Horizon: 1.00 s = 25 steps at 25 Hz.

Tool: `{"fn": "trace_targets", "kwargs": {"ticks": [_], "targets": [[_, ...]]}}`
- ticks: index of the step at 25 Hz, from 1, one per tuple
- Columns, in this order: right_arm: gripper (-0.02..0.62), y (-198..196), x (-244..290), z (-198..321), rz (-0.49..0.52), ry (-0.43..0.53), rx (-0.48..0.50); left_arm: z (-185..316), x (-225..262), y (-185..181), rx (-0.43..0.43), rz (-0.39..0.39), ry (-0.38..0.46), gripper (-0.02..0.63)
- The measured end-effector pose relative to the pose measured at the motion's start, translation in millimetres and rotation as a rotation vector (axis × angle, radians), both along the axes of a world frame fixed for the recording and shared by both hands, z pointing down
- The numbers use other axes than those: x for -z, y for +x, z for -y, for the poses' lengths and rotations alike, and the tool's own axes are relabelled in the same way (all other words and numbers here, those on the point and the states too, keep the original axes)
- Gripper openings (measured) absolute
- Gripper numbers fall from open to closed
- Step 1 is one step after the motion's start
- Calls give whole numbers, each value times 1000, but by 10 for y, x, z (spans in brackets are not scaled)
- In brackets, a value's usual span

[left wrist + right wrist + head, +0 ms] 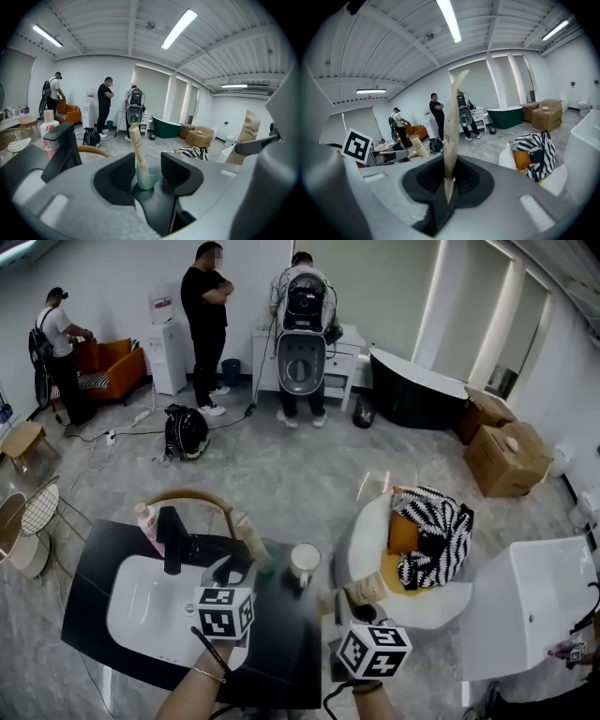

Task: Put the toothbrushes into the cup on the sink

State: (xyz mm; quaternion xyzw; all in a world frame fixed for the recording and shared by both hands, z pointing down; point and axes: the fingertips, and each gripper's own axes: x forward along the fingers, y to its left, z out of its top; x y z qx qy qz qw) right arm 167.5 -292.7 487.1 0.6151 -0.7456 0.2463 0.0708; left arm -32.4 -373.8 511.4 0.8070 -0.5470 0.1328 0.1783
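Observation:
On the black counter point(281, 643) beside the white sink point(141, 615) stands a teal cup point(265, 565) with one brown paper-wrapped toothbrush point(251, 538) upright in it. My left gripper point(239, 570) is just short of that cup. In the left gripper view the cup point(149, 180) and its toothbrush point(138, 147) show through the gap of the left gripper point(149, 164), which is open and holds nothing. My right gripper point(352, 604) hovers at the counter's right end, shut on a second wrapped toothbrush point(451, 131) that stands straight up from the right gripper point(449, 180).
A black faucet point(172, 540) and a pink bottle point(146, 519) stand behind the sink. A white mug point(304, 563) sits right of the teal cup. A white tub chair with a striped cushion point(436, 535) and a white cabinet point(525, 606) lie to the right. Three people stand far back.

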Motion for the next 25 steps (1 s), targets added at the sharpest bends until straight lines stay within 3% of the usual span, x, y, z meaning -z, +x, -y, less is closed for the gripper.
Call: {"fn": "trace_targets", "kwargs": {"ticks": [6,11,25], "targets": [[48,-17,121,-92,-7,23,5,-254,91,78,-35,26,14,76],[48,-50,179,-128,-26,37,19,-394,153,95,-36,2,21,13],[48,-38,248,-87,-61,45,48,-512,209,72,-44,-6,48,8]]}}
